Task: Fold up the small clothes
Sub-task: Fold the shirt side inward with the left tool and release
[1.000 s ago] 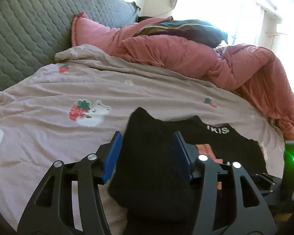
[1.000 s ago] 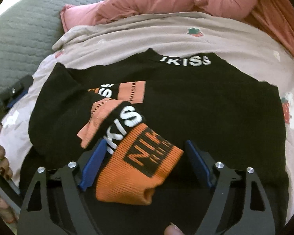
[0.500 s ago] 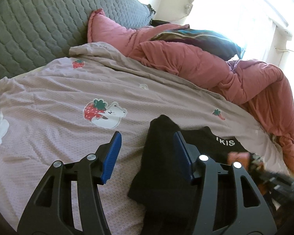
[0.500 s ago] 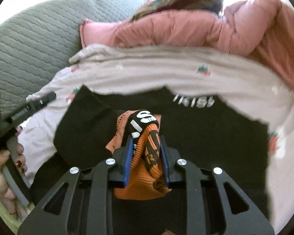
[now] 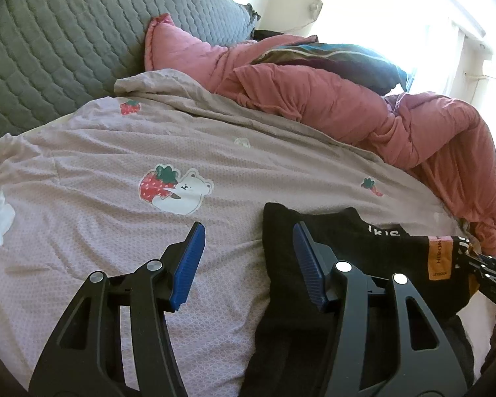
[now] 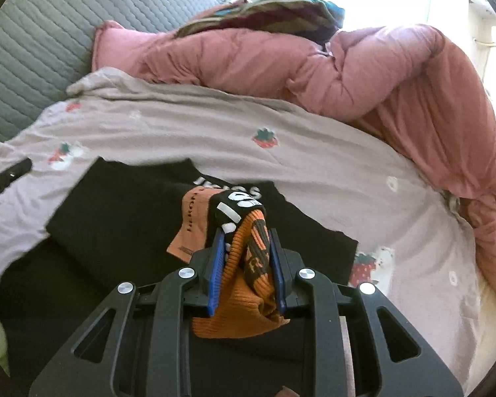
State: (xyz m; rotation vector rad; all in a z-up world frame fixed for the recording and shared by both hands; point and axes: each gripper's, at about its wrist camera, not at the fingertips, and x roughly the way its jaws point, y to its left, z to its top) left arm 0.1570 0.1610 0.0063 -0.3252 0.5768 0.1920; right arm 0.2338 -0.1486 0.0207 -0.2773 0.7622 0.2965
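Observation:
A small black garment (image 6: 122, 218) with white lettering and orange cuffs lies on the bed; it also shows in the left wrist view (image 5: 373, 258). My right gripper (image 6: 246, 244) is shut on the garment's orange-and-black ribbed cuff (image 6: 244, 281) and holds it lifted above the black cloth. My left gripper (image 5: 248, 248) is open and empty, over the bedsheet at the garment's left edge, its right finger over the black cloth. The right gripper's tip shows at the right edge of the left wrist view (image 5: 489, 274).
The bed has a mauve sheet (image 5: 115, 172) printed with strawberries and bears. A bunched pink duvet (image 6: 396, 76) lies along the back and right. A grey quilted headboard (image 5: 49, 39) stands at the left. A dark striped pillow (image 5: 340, 59) rests on the duvet.
My right gripper closed on the orange cuff and lifted it. My left gripper moved left off the garment, staying open.

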